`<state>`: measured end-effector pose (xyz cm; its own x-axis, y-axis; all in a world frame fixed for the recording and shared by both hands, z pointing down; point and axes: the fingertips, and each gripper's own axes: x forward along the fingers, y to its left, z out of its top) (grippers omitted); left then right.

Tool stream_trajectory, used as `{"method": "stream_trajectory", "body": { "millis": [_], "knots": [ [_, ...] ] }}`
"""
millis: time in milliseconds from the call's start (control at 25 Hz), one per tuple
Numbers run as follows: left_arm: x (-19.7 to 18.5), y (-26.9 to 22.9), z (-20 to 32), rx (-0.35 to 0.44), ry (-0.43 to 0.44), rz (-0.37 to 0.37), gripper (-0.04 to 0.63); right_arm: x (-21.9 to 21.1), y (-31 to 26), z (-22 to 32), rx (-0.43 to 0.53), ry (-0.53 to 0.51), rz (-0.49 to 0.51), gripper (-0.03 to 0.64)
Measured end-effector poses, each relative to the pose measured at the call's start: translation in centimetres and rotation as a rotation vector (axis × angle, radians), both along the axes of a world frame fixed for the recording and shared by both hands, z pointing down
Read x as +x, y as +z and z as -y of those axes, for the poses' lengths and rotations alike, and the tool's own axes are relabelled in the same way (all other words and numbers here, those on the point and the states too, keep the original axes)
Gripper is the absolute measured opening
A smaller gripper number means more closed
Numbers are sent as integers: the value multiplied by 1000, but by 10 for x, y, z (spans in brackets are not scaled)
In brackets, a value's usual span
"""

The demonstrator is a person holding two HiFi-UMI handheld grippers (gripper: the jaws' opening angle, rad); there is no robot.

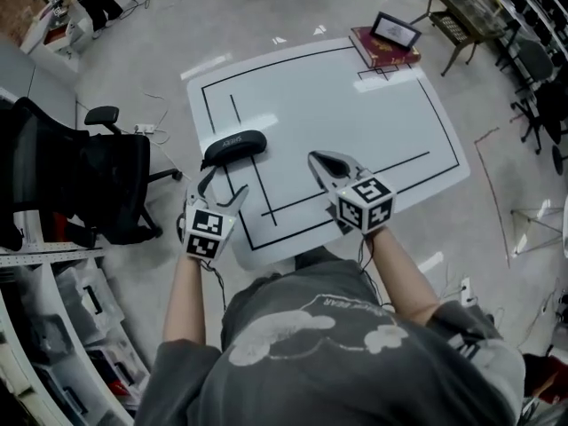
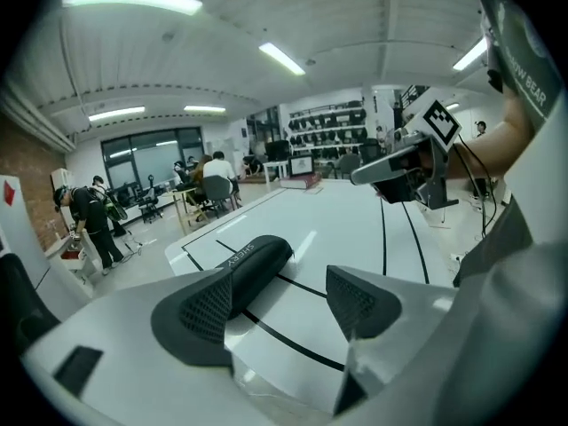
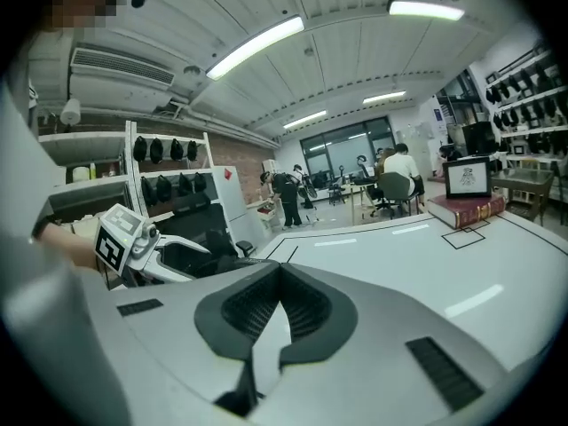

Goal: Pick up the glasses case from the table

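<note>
The black glasses case (image 1: 234, 146) lies on the white table (image 1: 373, 122), near its left edge. My left gripper (image 1: 222, 187) hovers just short of the case, open, with nothing between its fingers. In the left gripper view the case (image 2: 253, 264) sits straight ahead and slightly left, partly behind the left finger (image 2: 204, 313), and is not touched. My right gripper (image 1: 321, 162) is over the table's near middle, to the right of the case, shut and empty. Its pads (image 3: 278, 278) meet in the right gripper view.
A red book (image 1: 383, 47) with a small framed picture (image 1: 396, 30) on it sits at the table's far right corner. A black office chair (image 1: 80, 180) stands left of the table. Black lines mark the tabletop. Shelving is at lower left.
</note>
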<state>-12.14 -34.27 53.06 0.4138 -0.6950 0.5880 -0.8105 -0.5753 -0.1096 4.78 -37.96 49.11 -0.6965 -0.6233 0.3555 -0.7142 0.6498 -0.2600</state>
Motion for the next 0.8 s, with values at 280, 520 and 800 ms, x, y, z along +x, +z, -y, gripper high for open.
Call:
{"method": "stream_trajectory", "body": {
  "millis": [280, 520, 800],
  "knots": [
    [8, 20, 41, -54, 79, 200, 372, 3, 15, 45, -40, -76, 3, 0],
    [3, 40, 65, -131, 210, 401, 396, 6, 26, 74, -65, -98, 15, 0],
    [0, 69, 85, -238, 309, 494, 396, 9, 41, 94, -98, -117, 12, 0]
  ]
}}
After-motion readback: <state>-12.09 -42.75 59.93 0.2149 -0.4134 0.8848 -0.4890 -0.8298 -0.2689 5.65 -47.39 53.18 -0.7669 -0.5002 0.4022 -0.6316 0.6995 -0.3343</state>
